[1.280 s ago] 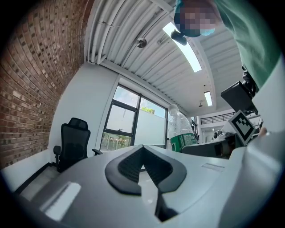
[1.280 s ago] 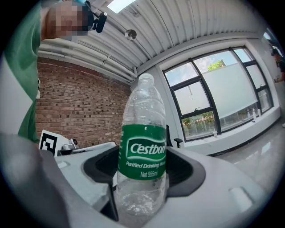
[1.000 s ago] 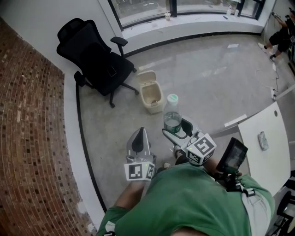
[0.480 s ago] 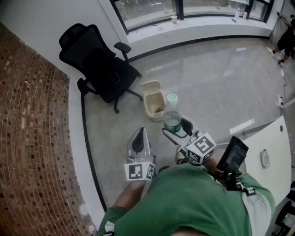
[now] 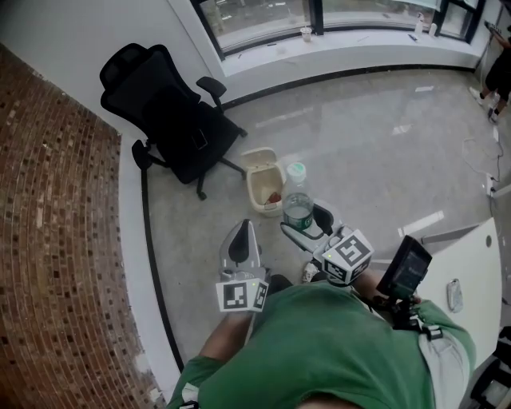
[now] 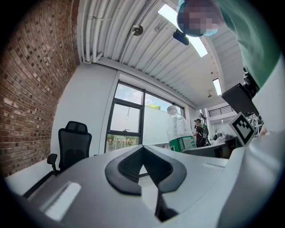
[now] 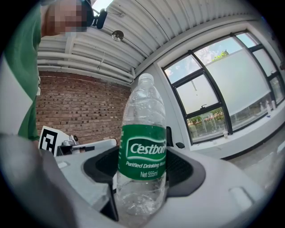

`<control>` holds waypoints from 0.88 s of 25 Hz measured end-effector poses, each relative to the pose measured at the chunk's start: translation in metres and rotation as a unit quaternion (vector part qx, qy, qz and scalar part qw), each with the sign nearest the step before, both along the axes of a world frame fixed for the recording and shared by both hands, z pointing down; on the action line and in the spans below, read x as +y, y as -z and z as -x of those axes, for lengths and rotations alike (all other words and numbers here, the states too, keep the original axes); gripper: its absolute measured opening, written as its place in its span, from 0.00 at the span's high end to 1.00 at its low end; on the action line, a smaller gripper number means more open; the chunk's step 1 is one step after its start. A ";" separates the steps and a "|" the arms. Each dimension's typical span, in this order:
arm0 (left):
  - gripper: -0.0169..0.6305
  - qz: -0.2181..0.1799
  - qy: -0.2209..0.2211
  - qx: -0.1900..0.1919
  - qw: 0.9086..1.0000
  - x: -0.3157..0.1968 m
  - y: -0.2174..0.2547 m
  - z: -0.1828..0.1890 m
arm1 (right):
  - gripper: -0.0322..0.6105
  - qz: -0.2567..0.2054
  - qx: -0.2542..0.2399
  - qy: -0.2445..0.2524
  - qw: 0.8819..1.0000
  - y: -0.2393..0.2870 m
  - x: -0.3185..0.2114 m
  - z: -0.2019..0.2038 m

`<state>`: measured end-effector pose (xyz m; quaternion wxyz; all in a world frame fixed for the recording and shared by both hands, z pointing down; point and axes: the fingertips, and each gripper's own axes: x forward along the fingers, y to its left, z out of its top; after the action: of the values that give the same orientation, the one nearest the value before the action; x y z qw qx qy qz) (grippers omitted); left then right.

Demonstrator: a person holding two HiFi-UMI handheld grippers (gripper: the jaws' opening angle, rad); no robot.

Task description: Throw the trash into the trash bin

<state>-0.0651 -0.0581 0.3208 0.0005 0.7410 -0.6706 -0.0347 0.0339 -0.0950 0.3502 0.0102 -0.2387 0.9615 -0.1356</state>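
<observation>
While your right gripper clamps the bottle upright at centre frame, just below the open bin, your left gripper is closed, empty. You're mid-carry, I judge; next, bring the bottle over the bin and let go.

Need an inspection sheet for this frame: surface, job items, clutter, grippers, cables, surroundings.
Surface: grey floor, glossy.
Job's things: plastic bottle, upright, green label; beige trash bin on the floor, lid open, something reddish inside.
Clutter: small object on the white table.
Grippers: right gripper shut on the bottle; left gripper shut, empty.
Cables: thin cable on the floor, far right.
Surroundings: black office chair, brick wall, windows.
</observation>
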 end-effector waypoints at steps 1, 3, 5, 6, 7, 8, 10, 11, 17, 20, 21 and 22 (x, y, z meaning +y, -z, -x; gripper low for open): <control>0.96 0.002 0.000 -0.001 1.000 -0.003 0.000 0.000 | 0.46 0.002 -0.001 0.000 1.000 -0.001 -0.003 0.000; 0.96 0.006 0.001 -0.002 1.000 -0.008 -0.001 0.002 | 0.46 0.006 -0.001 -0.001 1.000 -0.001 -0.008 0.002; 0.96 0.008 0.001 -0.002 1.000 -0.014 -0.003 0.004 | 0.46 0.008 -0.001 -0.001 1.000 -0.003 -0.013 0.003; 0.96 0.009 0.001 -0.002 1.000 -0.017 -0.004 0.004 | 0.46 0.009 -0.001 -0.001 1.000 -0.004 -0.016 0.004; 0.96 0.010 0.000 -0.002 1.000 -0.022 -0.005 0.005 | 0.46 0.010 0.000 -0.001 1.000 -0.006 -0.020 0.005; 0.96 0.011 -0.002 -0.001 1.000 -0.027 -0.007 0.006 | 0.46 0.010 0.000 -0.002 1.000 -0.007 -0.024 0.007; 0.96 0.011 -0.007 0.001 1.000 -0.037 -0.008 0.010 | 0.46 0.011 0.001 -0.006 1.000 -0.008 -0.033 0.012; 0.96 0.010 -0.010 0.003 1.000 -0.043 -0.009 0.013 | 0.46 0.010 0.003 -0.009 1.000 -0.008 -0.038 0.015; 0.96 0.002 -0.036 0.015 0.999 -0.084 -0.007 0.041 | 0.46 0.005 0.015 -0.034 0.999 -0.003 -0.072 0.041; 0.96 -0.002 -0.048 0.021 0.999 -0.106 -0.005 0.059 | 0.46 0.000 0.022 -0.045 0.999 0.000 -0.088 0.058; 0.96 -0.003 -0.052 0.023 0.998 -0.113 -0.004 0.065 | 0.46 -0.002 0.023 -0.049 0.999 0.002 -0.094 0.063; 0.96 -0.004 -0.056 0.025 0.998 -0.119 -0.003 0.071 | 0.46 -0.004 0.024 -0.053 0.998 0.003 -0.100 0.069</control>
<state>-0.1363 -0.1773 0.3241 0.0165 0.7765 -0.6274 -0.0557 -0.0353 -0.1951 0.3474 -0.0050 -0.2929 0.9479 -0.1252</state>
